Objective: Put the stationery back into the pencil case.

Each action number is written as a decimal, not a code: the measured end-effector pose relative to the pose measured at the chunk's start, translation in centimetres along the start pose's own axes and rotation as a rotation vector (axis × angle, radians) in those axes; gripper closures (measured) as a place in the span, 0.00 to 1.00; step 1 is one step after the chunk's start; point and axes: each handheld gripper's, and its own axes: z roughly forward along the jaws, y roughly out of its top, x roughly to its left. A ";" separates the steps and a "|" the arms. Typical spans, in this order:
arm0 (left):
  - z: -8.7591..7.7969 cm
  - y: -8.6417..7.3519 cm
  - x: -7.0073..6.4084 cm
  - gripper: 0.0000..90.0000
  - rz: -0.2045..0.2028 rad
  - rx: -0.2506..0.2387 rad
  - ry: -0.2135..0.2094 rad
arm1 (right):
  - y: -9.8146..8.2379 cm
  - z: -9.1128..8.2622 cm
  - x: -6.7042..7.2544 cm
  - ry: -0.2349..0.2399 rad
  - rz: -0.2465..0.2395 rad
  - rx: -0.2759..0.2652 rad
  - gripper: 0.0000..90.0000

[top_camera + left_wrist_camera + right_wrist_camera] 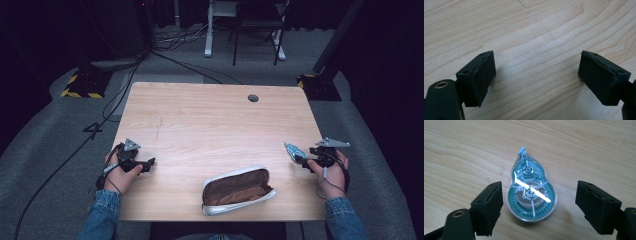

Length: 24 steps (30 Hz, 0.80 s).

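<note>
A teal, clear-shelled correction tape dispenser (530,192) lies flat on the wooden table (210,125), also seen near the right edge as the dispenser (293,150). My right gripper (539,207) stands open around it, its pads (489,207) apart from the shell on both sides. A brown-lined pencil case (237,190) with a silver rim lies open near the front edge. My left gripper (148,164) rests low at the table's left side; in the left gripper view the gripper (536,80) is open over bare wood with nothing between its pads (482,75).
A round cable hole (253,98) sits near the table's far edge. Beyond the table are cables on grey carpet, a chair (255,25) and stand bases with yellow-black stripes (80,87).
</note>
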 end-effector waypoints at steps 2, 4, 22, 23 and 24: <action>0.0 0.0 0.0 0.17 0.000 0.000 0.000 | 0.1 0.2 0.1 0.006 -0.009 0.002 0.25; 0.0 0.0 0.0 0.17 0.001 -0.001 0.003 | 0.2 0.6 0.4 0.007 -0.011 -0.004 0.25; 0.0 0.0 0.0 0.17 0.001 -0.001 0.003 | 2.8 3.0 1.6 -0.005 -0.078 0.140 0.42; 0.0 0.0 0.0 0.17 0.001 -0.001 0.003 | 3.0 3.1 1.6 -0.006 -0.075 0.150 0.42; 0.0 0.0 0.0 0.17 0.000 -0.001 0.003 | 3.2 3.1 1.6 -0.003 -0.078 0.162 0.42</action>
